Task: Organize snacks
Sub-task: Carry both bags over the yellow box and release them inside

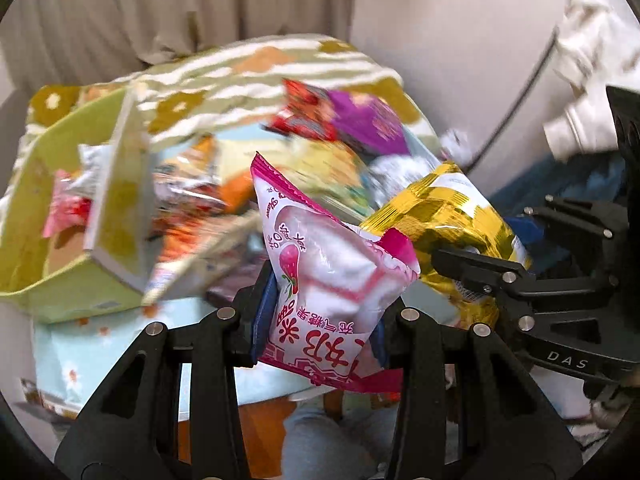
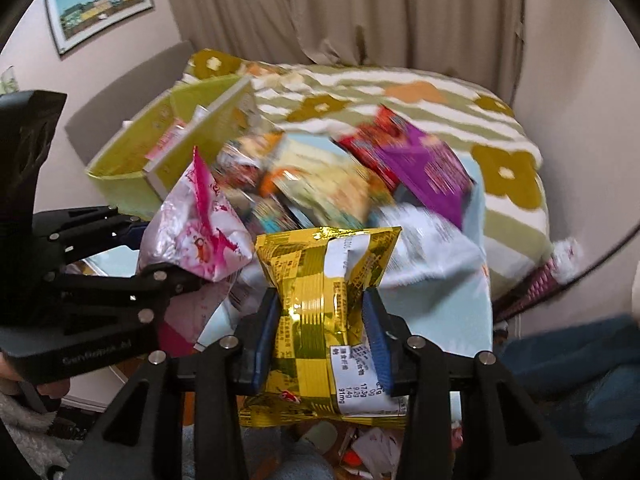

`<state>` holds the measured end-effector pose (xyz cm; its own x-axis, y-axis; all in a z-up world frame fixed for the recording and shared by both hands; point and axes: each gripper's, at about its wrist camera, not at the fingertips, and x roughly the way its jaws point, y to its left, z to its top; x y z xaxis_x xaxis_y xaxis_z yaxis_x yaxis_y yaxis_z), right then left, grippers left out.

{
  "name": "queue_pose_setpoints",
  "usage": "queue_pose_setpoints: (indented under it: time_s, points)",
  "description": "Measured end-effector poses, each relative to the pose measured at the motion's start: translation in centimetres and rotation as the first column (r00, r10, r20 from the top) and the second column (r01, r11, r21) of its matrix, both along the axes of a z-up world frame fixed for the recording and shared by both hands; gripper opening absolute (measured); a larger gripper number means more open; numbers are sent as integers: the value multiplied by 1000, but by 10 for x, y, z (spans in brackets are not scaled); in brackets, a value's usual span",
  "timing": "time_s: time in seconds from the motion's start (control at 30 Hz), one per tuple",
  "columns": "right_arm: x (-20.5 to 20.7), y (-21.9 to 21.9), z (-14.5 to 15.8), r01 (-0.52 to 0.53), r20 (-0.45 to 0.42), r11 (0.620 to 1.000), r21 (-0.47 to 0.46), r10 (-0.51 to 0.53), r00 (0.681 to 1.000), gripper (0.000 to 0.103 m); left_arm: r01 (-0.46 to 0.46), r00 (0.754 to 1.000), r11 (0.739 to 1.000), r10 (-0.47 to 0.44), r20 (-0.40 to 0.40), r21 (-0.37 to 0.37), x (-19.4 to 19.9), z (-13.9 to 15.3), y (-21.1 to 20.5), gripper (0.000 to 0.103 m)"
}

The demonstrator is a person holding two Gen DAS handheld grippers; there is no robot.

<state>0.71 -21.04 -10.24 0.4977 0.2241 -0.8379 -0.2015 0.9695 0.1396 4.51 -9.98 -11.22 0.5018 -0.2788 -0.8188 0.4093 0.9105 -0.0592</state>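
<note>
Nearest up: left gripper clamped on the pink-and-white strawberry candy bag, blue pads pinching its lower half so the top sticks up free. Right beside it, right gripper squeezed onto the gold checkered snack pack, waist of the pack visibly crumpled between the pads, so a real grip and not just a hover. Both bags held clear above the pile, almost touching each other at the near side, probably grabbed as a pair to save a trip. Just past them, the loose heap of snacks sprawled over the pale blue cloth on the table, too blurred to name most of it. Purple pack toward the right edge of the heap with a red one tucked under it. Green storage box sitting at the far left corner, a divider board leaning in it and a couple of small packets already inside, so likely the drop-off spot. Plenty of open room in the box's near compartment; tight gap between the two tools though, worth swinging the left one over first. Beyond all that, flowered blanket, curtain and wall.
</note>
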Motion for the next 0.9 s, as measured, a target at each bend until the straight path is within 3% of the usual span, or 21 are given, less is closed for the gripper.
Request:
queue_pose_setpoints:
  time_s: [0.3, 0.57, 0.9]
  points:
    - [63, 65, 30, -110, 83, 994, 14, 108, 991, 27, -171, 983, 985, 173, 61, -38, 39, 35, 86, 39]
    - [120, 135, 48, -147, 109, 988, 51, 141, 984, 27, -261, 963, 964, 264, 54, -52, 88, 48, 178, 39]
    - [183, 232, 33, -142, 59, 984, 107, 137, 989, 27, -286, 958, 957, 286, 5, 48, 151, 16, 265, 39]
